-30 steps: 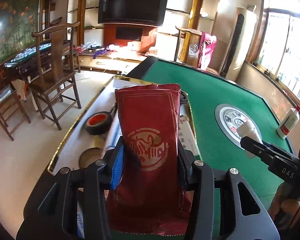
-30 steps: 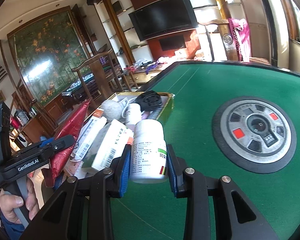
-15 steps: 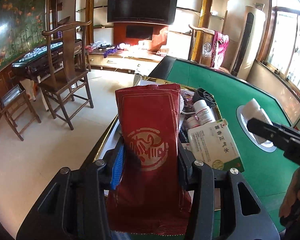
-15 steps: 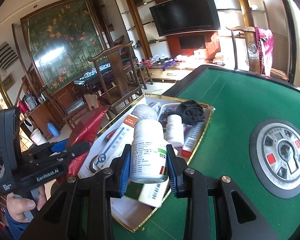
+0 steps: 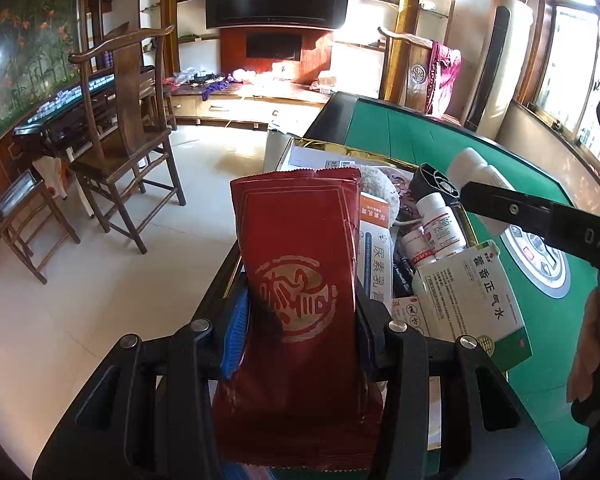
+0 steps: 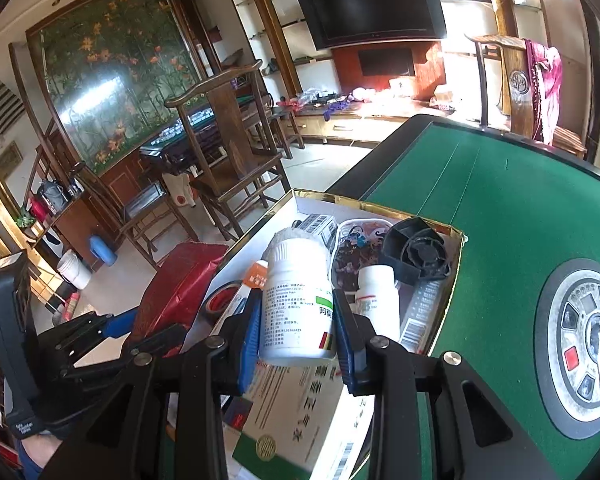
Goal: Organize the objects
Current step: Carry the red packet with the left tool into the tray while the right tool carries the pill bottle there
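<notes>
Since a second ago both views have swung across the green felt table (image 6: 500, 216): the gold-rimmed box (image 6: 458, 240) now sits under and ahead of both grippers, and the round centre panel (image 6: 588, 344) has slid to the right edge. Grip unchanged on both sides. Left gripper (image 5: 300, 320) clamped on red foil packet (image 5: 300, 280), upright between blue pads, over the box's near-left edge by the table rim; packet flat, crinkled, serrated top seam, gold round emblem. Right gripper (image 6: 296, 328) clamped on white pill bottle (image 6: 296, 300), upright, above the box's contents; smooth plastic, white cap, printed label with green and red-yellow marks. In the box: a green-and-white carton (image 5: 472, 296), a smaller white bottle (image 6: 378, 300) standing, a black ribbed fan-like part (image 6: 416, 252), a roll of dark tape with red core (image 6: 222, 300), a fuzzy white lump (image 5: 378, 188), other cartons. The box's inner wall is white card, its rim gold foil.
</notes>
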Tool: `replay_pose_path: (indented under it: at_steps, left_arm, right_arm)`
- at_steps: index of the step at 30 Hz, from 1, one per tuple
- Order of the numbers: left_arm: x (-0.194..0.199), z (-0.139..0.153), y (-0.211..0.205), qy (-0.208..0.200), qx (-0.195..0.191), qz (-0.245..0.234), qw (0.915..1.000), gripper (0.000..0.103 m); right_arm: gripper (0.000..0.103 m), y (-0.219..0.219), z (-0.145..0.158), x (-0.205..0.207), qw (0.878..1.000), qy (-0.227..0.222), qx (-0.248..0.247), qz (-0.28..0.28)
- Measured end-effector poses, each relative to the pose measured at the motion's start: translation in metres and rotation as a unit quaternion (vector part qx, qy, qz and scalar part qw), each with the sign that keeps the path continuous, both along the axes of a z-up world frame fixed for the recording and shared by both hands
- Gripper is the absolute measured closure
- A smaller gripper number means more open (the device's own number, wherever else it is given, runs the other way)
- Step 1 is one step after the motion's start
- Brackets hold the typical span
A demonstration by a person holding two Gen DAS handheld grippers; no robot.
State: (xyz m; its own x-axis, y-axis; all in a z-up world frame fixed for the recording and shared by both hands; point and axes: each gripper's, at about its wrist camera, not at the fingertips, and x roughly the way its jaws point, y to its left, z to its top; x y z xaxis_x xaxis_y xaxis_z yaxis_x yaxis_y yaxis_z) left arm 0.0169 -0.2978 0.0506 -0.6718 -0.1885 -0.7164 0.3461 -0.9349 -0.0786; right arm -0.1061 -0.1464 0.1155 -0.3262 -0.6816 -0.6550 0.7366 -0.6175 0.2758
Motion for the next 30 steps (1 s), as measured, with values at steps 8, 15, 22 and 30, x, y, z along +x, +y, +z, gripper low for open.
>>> replay_pose_path:
  at_steps: [8,15,22,30]
  left_arm:
    - [-0.023,-0.006,-0.004,-0.018,-0.007,-0.008,0.9998,0.058]
    - [-0.036,-0.014,-0.003,-0.031,-0.015,-0.016,0.9993,0.058]
    - [-0.046,-0.016,-0.010,-0.035,-0.020,-0.015,0.9991,0.058]
    - [-0.062,-0.010,-0.008,-0.035,-0.028,-0.024,0.9987,0.058]
  right_arm:
    - [0.071,-0.026,-0.006,-0.028,1.000,-0.007,0.023,-0.015]
    - [0.071,-0.040,-0.014,-0.047,0.999,-0.013,0.040,-0.025]
    - [0.071,-0.051,-0.020,-0.062,0.998,-0.025,0.058,-0.026]
    - [0.071,-0.056,-0.023,-0.076,0.997,-0.037,0.064,-0.031]
